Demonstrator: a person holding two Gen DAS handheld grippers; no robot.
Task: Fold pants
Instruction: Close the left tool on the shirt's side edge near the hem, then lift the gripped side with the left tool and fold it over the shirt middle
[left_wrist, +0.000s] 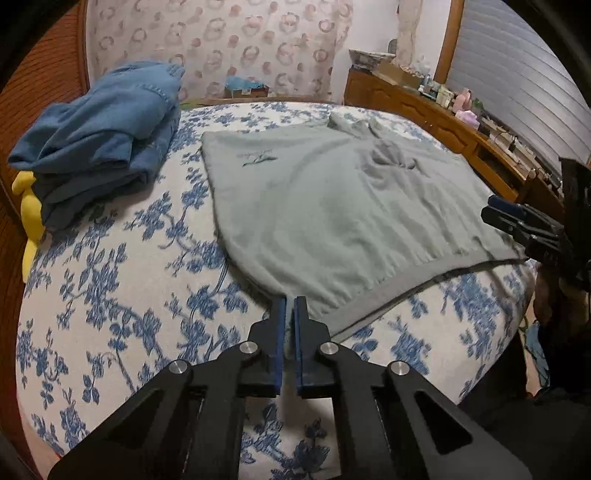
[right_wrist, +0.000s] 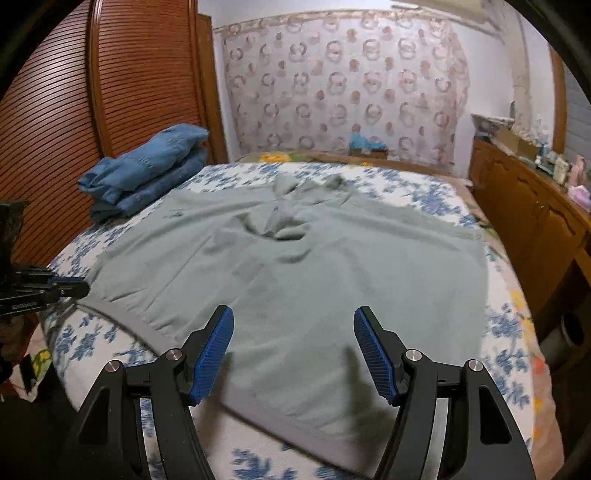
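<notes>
A pale grey-green garment (left_wrist: 332, 206) lies spread flat on the bed, its ribbed hem toward me and a rumpled patch near its middle (right_wrist: 280, 229). My left gripper (left_wrist: 290, 301) is shut at the hem's near left corner, its tips pinching the cloth edge; the right wrist view shows the left gripper (right_wrist: 83, 290) at that same corner. My right gripper (right_wrist: 293, 314) stands open just above the near hem with nothing between its blue pads (right_wrist: 212, 354). In the left wrist view, the right gripper (left_wrist: 491, 212) sits by the hem's right end.
The bed has a white cover with blue flowers (left_wrist: 110, 295). A stack of folded blue jeans (left_wrist: 99, 147) sits at the far left beside a yellow soft toy (left_wrist: 27, 218). A cluttered wooden dresser (right_wrist: 528, 206) runs along the right; a slatted wooden door (right_wrist: 55, 129) stands left.
</notes>
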